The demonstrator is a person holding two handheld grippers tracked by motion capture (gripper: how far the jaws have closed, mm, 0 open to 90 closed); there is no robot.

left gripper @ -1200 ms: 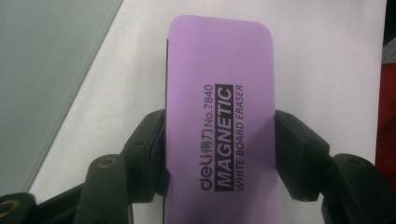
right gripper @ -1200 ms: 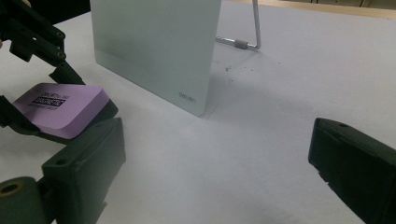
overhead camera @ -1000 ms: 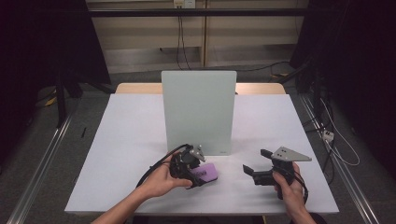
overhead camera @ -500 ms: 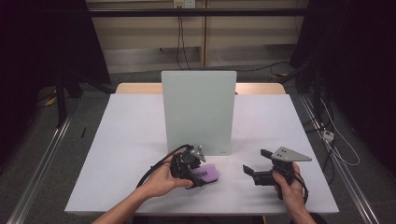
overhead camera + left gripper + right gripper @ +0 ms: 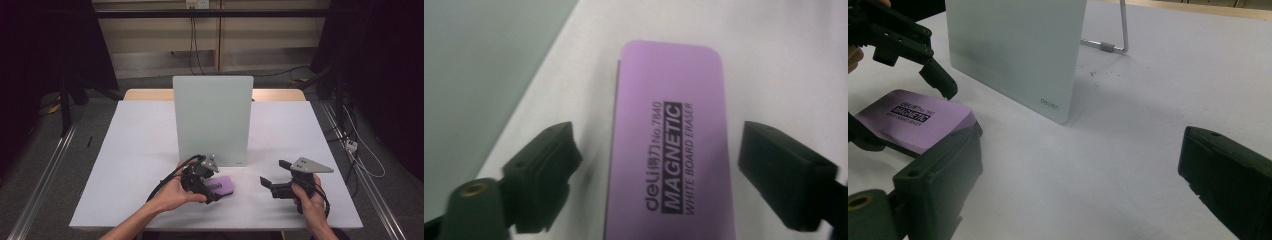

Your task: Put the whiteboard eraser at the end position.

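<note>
Left hand-held gripper [image 5: 659,165] is set wide astride the purple whiteboard eraser [image 5: 671,145] on the counter [image 5: 135,150], prob. for pickup; right hand-held gripper [image 5: 1083,195] is held wide, empty, apart.

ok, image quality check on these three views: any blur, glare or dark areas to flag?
High view: table evenly lit, surroundings dark, no glare on the whiteboard. Left gripper view: eraser print readable but soft, the jaws blurred. Right gripper view: near jaws out of focus, the board logo sharp, a soft shadow falls beside the board.
</note>
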